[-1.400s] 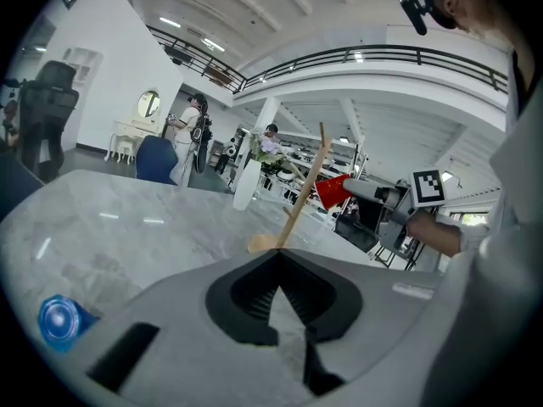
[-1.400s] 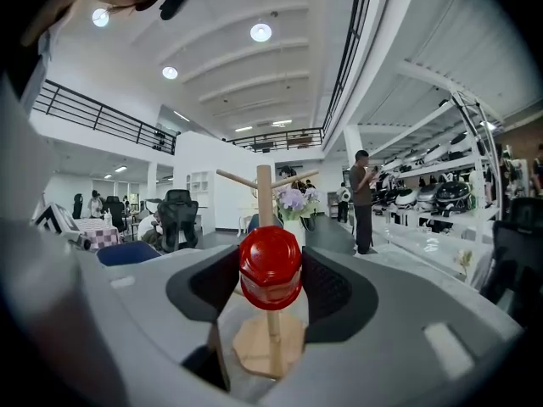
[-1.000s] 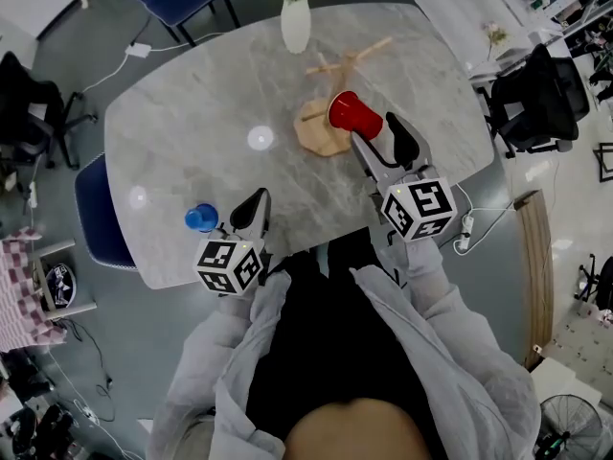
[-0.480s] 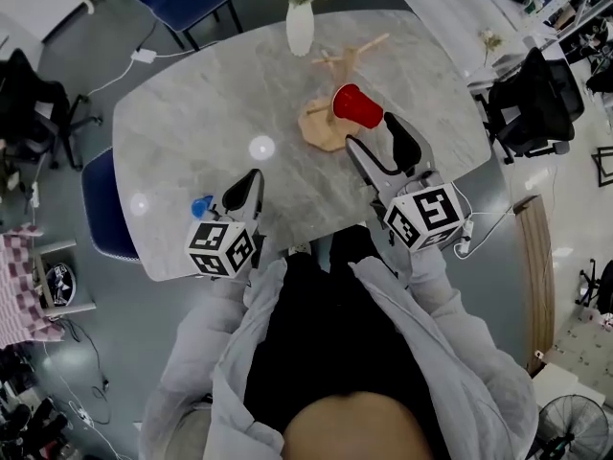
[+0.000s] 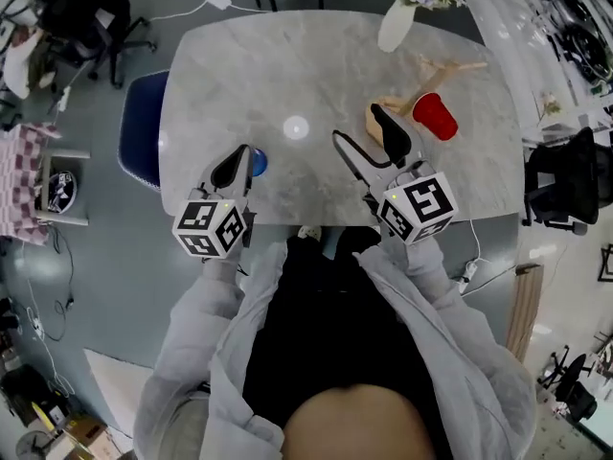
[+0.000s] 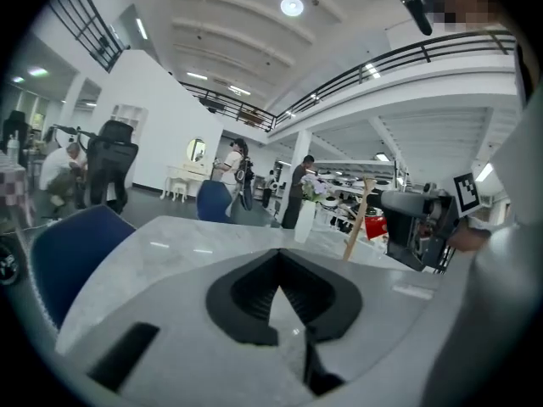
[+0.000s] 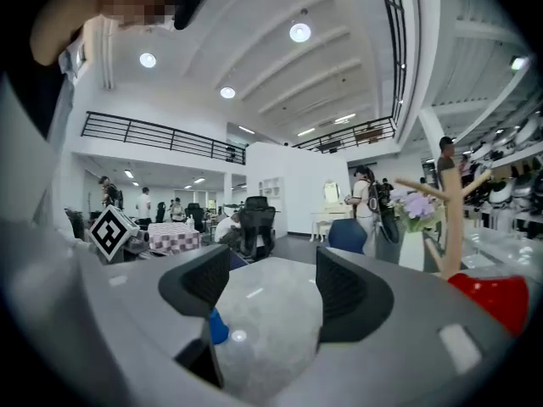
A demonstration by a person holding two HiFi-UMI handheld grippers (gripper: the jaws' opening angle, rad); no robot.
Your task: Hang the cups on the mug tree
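**Station check: both grippers idle at the near table edge, one cup at the mug tree, one cup loose.**

The left gripper (image 5: 238, 157) is hovering over the near edge of the marble table (image 5: 287, 65), well to the left of the wooden mug tree (image 5: 442, 68), its tongs pressed together with nothing between them. The blue cup (image 5: 258, 161) is standing on the table just beside those tongs, on the side towards the tree and well apart from it. The right gripper (image 5: 356, 125) is sitting near the tree's base, its tongs spread wide and pinching nothing. The red cup (image 5: 435, 117) is lying tilted against the tree's lower part; whether a peg is carrying it cannot be confirmed. A white vase (image 5: 396, 29) of flowers is standing just beyond the tree.
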